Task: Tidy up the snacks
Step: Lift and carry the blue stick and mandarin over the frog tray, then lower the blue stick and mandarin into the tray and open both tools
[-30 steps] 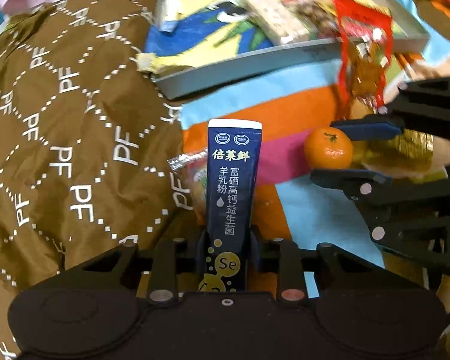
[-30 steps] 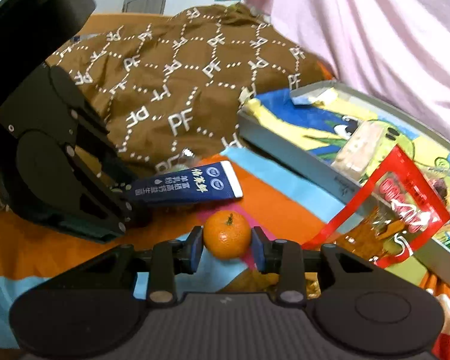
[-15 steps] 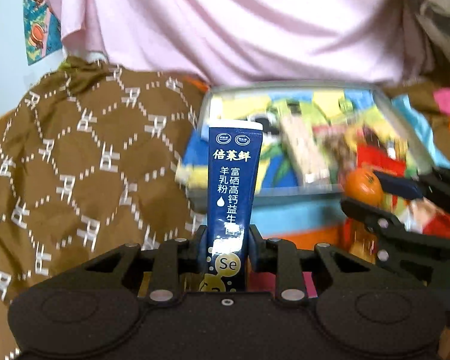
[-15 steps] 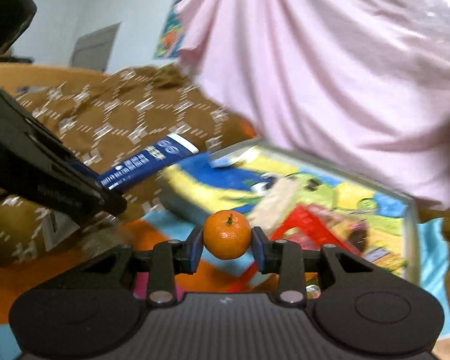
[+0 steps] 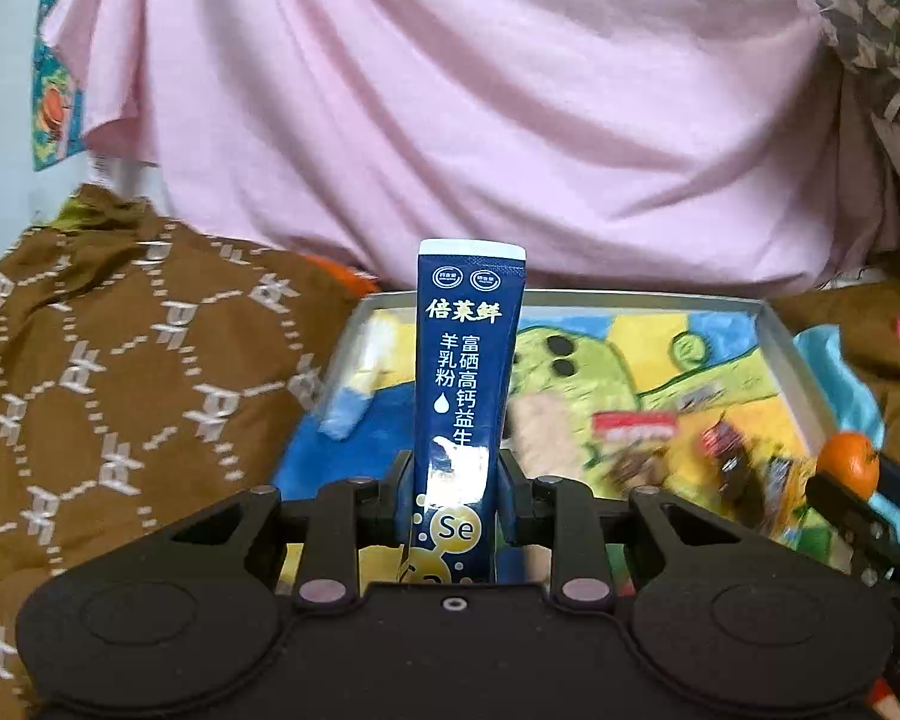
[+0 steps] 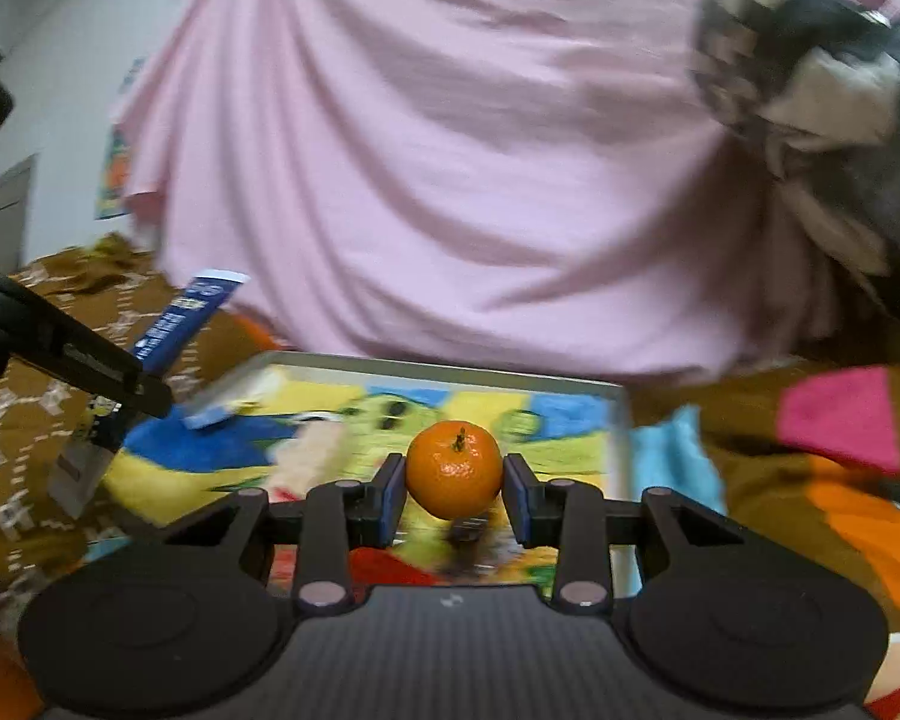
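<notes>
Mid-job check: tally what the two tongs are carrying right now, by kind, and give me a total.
Blue sachets: 1, the blue sachet clamped in the left tongs.
Oranges: 1, the orange clamped in the right tongs.
Total carried: 2, both above the tray.

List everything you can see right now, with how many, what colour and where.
Sachet: one, dark blue with white print, upright in the left gripper.
Mandarin: one, orange, clamped in the right gripper.
Tray: one, grey rim, cartoon-printed floor, ahead of both grippers.
Snack packets: several, mixed colours, blurred, lying in the tray.
Blanket: one, brown with white pattern, left of the tray.
Cloth: one, multicoloured blocks, right of the tray.
Fabric: pink, behind the tray.
Left gripper: black, shut on the sachet.
Right gripper: black, shut on the mandarin.
</notes>
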Motion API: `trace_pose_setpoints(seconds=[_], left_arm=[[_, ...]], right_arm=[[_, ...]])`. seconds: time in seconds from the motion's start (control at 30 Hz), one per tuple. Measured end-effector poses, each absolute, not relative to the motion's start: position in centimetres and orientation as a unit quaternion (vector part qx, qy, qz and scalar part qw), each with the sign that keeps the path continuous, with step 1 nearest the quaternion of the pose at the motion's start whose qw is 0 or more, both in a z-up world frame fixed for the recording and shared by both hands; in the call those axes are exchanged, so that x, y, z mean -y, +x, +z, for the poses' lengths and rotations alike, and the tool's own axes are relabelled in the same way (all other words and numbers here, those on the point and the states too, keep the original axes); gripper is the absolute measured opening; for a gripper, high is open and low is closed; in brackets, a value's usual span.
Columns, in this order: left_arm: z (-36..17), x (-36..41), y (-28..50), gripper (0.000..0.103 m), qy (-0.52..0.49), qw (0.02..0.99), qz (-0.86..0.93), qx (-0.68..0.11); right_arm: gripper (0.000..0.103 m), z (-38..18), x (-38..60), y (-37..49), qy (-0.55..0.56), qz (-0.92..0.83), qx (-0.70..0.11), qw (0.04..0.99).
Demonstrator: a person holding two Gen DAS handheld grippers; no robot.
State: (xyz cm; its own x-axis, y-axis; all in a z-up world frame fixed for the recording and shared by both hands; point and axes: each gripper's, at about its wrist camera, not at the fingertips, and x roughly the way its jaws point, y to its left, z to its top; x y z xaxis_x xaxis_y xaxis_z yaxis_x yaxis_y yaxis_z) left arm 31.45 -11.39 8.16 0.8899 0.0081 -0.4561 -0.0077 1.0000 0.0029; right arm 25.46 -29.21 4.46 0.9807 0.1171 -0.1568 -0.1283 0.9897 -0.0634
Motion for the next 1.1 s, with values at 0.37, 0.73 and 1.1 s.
trace_pose_setpoints(seconds=[0.37, 0.73, 1.1], left_arm=[[8.1, 16.7, 36.3, 0.029, -0.017, 0.972, -0.048, -0.228], [7.0, 19.6, 38.8, 0.029, -0.045, 0.967, -0.082, -0.236], [6.1, 20.4, 40.0, 0.030, -0.044, 0.963, -0.080, -0.252]], right_arm=[[0.039, 2.9, 31.6, 26.5, -0.013, 0.020, -0.108, 0.994], [0.039, 2.0, 32.1, 27.1, -0.013, 0.004, -0.138, 0.990], [0.039, 1.7, 31.9, 27.1, -0.023, 0.012, -0.149, 0.988]])
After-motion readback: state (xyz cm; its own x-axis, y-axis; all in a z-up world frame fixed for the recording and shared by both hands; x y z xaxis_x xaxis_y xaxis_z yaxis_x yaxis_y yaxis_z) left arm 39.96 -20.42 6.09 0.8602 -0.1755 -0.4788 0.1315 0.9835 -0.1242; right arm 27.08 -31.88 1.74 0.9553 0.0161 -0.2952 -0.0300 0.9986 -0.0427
